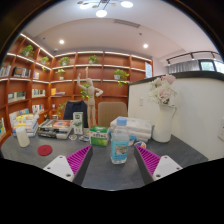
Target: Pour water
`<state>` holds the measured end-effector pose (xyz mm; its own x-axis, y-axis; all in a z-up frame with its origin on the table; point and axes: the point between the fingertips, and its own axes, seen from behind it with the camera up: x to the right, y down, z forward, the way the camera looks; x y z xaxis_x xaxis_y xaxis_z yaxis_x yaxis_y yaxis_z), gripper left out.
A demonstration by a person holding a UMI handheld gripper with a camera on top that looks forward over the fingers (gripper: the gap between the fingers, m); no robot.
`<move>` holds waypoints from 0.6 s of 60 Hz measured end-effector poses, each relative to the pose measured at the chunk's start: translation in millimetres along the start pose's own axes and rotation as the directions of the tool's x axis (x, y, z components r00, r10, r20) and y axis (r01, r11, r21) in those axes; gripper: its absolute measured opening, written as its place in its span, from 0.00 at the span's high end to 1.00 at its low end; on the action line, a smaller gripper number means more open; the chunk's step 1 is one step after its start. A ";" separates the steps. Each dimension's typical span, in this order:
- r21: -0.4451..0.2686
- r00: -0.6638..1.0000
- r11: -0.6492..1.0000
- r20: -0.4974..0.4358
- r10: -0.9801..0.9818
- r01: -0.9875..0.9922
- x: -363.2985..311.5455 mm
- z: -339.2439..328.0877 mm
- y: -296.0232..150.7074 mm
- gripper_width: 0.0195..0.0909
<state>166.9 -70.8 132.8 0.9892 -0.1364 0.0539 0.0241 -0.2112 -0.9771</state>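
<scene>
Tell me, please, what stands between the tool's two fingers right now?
In the gripper view, a clear water bottle stands on the grey table between the open tool's pink-padded fingers, gaps either side.

The gripper [111,160] has two pale, whitish fingers [60,168] with blocky angular ends, each bearing a ridged magenta pad [78,158] on its inner face

**Bottle between open fingers**

Hand-held gripper [112,160] spread wide over grey counter [112,178], magenta pads [78,158] apart. Clear water bottle [120,146] upright between and just ahead of fingers, untouched. White cup [22,136] and red lid [44,150] toward counter's left edge; white vase [163,125] toward right.
</scene>
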 end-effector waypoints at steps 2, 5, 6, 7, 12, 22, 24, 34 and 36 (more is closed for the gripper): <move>0.009 1.000 1.000 -0.002 -0.010 0.010 30.0 30.4 11.4 0.08; 0.014 1.000 1.000 -0.011 -0.013 0.014 42.0 50.5 13.9 0.08; 0.017 1.000 1.000 -0.012 -0.013 0.014 44.4 57.3 14.0 0.08; 0.019 1.000 1.000 -0.011 -0.013 0.013 46.6 63.5 14.1 0.08; 0.018 1.000 1.000 -0.008 -0.012 0.012 52.2 92.9 16.3 0.08; 0.009 0.999 0.999 0.014 -0.033 0.033 52.0 137.9 20.9 0.08; 0.011 0.999 0.999 0.014 -0.033 0.033 52.1 143.9 20.5 0.09; 0.020 0.999 0.999 0.032 -0.035 0.034 45.3 164.6 23.2 0.42; 0.017 0.998 0.999 0.038 -0.040 0.039 43.8 166.2 25.8 0.57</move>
<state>234.9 78.6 75.7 0.9923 -0.0908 0.0846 0.0651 -0.1999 -0.9776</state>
